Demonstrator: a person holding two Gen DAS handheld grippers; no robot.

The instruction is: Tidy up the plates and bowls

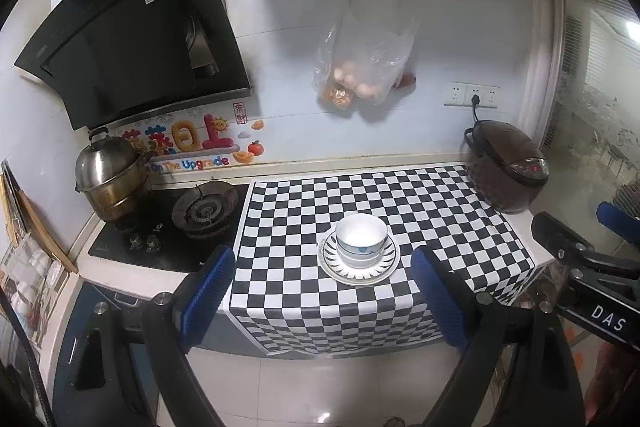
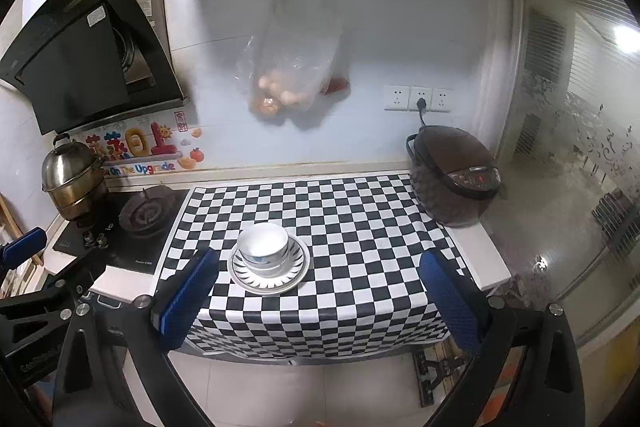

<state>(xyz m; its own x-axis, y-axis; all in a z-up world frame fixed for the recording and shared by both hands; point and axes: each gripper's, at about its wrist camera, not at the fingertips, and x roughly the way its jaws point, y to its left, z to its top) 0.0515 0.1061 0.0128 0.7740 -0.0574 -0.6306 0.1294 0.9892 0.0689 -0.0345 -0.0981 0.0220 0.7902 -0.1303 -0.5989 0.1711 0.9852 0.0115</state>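
White bowls (image 1: 361, 239) with a blue pattern are stacked on a white plate with dark ray stripes (image 1: 384, 263), on the checkered cloth (image 1: 360, 195). The stack also shows in the right wrist view: bowls (image 2: 263, 247) on the plate (image 2: 298, 265). My left gripper (image 1: 324, 291) is open and empty, held back from the counter's front edge, in line with the stack. My right gripper (image 2: 316, 303) is open and empty, also in front of the counter, to the right of the stack. Each gripper shows at the edge of the other's view.
A brown rice cooker (image 1: 506, 171) stands at the back right of the counter. A gas hob (image 1: 204, 213) with a steel steamer pot (image 1: 106, 175) is on the left under a black range hood (image 1: 132, 27). A plastic bag of food (image 1: 364, 67) hangs on the wall.
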